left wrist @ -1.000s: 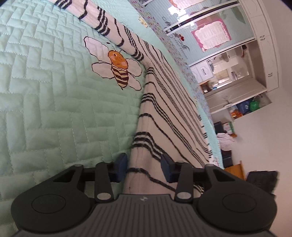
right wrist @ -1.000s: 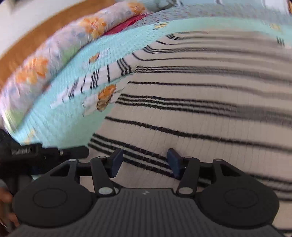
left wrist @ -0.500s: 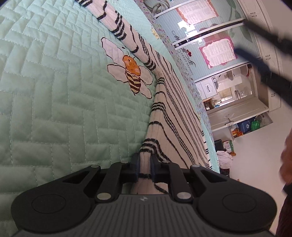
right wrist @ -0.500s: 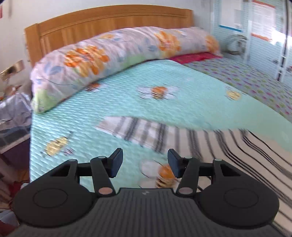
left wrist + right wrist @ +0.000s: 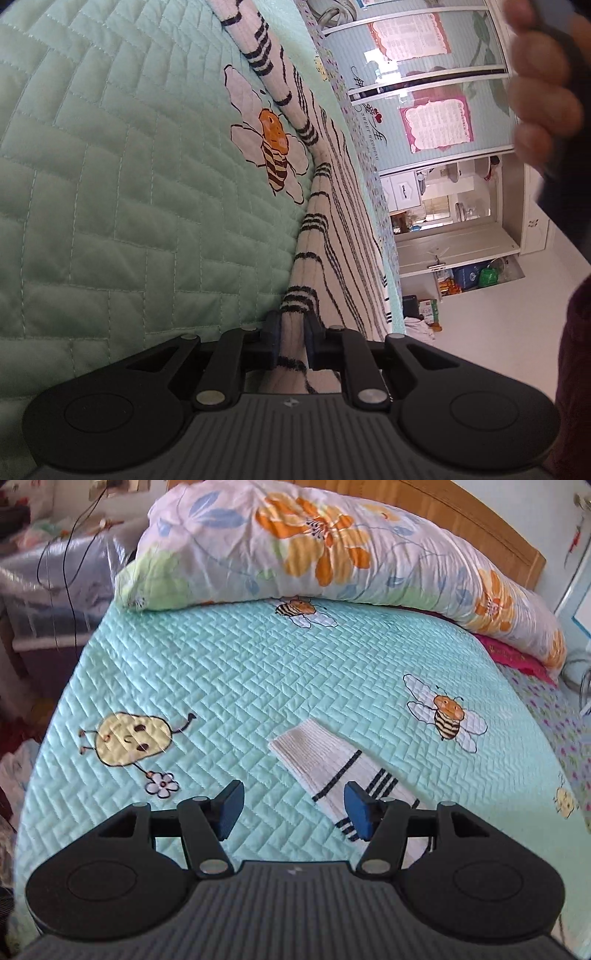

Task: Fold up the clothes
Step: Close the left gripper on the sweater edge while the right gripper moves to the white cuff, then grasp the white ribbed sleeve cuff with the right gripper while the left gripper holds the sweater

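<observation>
The sweater's sleeve [image 5: 332,760] lies on the quilt [image 5: 229,679], with the pillow [image 5: 332,550] behind it.

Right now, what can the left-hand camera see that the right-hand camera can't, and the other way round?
Only the left view: its left gripper clamped on the cream black-striped knitted sweater, a hand, and an open doorway. Only the right view: the open right gripper, empty, a long floral pillow and wooden headboard. Both: the sweater and the mint quilted bedspread with bees.

A floral pillow [image 5: 332,550] lies along the bee-patterned quilt's [image 5: 240,672] head.
</observation>
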{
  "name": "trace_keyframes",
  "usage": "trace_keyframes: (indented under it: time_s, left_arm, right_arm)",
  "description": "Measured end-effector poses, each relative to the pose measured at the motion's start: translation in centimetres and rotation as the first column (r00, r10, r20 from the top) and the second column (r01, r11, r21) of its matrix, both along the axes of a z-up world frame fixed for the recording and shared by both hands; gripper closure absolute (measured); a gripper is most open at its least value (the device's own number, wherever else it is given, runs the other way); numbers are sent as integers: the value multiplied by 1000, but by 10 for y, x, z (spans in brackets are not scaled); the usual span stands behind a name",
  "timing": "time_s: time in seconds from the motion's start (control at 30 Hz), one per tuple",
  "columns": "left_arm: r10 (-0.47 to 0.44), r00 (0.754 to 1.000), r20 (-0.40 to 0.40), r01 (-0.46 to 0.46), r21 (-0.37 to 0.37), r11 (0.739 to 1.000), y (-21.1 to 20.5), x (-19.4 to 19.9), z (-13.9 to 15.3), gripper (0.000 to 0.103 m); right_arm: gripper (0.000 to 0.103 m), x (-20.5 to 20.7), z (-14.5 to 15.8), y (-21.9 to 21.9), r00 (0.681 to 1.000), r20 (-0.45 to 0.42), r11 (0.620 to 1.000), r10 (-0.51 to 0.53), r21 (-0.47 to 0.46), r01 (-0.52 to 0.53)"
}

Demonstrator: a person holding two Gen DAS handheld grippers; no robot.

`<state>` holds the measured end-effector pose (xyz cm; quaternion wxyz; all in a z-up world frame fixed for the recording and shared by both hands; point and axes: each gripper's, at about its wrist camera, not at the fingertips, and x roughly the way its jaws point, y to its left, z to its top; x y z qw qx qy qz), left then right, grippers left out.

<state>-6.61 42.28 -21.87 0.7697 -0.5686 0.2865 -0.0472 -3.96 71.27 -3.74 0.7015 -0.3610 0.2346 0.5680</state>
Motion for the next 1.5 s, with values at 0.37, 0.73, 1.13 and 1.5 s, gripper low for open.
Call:
trace_keyframes:
  time_s: [0.37, 0.73, 1.13, 1.5]
  left_arm:
    - [19, 1000, 18, -18, -82, 997, 4, -5, -6, 85]
    - [39, 997, 59, -31, -126, 991, 7, -13, -12, 78]
    - [-4, 987, 160, 3, 11, 1000, -12, -21, 6, 43]
    - [5, 987, 162, -4, -9, 1000, -10, -30, 2, 43]
  right_arm:
    - [43, -10, -57, 54, 979, 157, 987, 131, -115, -114]
    - [36, -23, -110, 94, 895, 423, 980, 142, -188, -66]
    - [31, -12, -110, 83, 908, 385, 984, 167, -126, -128]
    - [27, -15, -118, 98, 885, 454, 995, 100, -74, -74]
